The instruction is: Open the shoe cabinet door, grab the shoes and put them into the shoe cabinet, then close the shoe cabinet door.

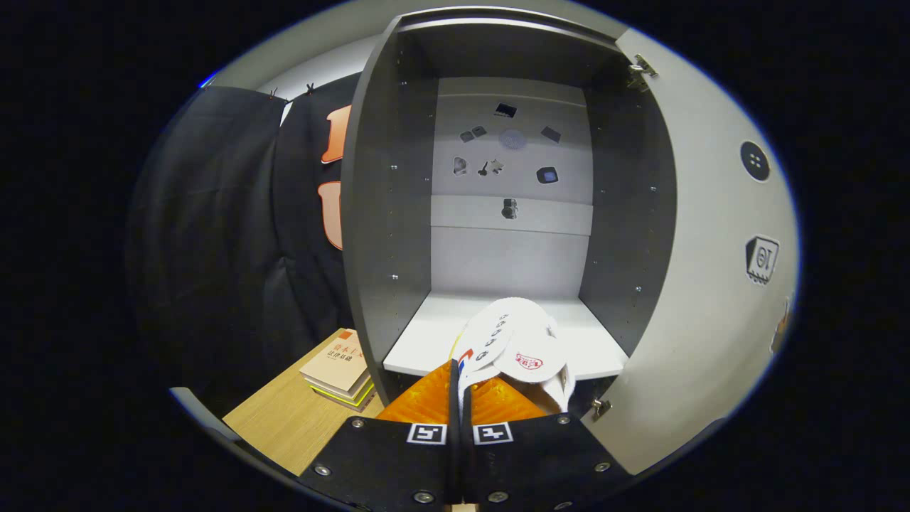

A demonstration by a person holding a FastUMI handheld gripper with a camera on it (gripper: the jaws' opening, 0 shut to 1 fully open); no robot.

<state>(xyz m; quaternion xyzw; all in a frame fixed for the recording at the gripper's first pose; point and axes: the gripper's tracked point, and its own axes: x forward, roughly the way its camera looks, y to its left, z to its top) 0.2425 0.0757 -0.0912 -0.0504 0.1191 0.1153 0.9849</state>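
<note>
One white shoe (522, 341) hangs pinched in the jaws, low in the middle of the frame, its thin edge caught where the two orange fingers (426, 402) press nearly together. The gripper (461, 398) is therefore closed on the shoe, with only a narrow dark slit between its black plates at the bottom of the frame. The shoe's toe reaches forward over the front lip of the white shelf (426, 341) inside the shoe cabinet (387, 213), just above that surface; whether it touches the shelf cannot be told. A red mark and a row of dark eyelets show on its upper. The cabinet fills the centre and top of the frame, grey-walled, with small stickers on its pale back panel. Its door (711, 284) stands swung wide open at the right of the frame. At lower left, a stack of books (340, 370) rests on the wooden bench (284, 419), just beside the cabinet's left wall.
</note>
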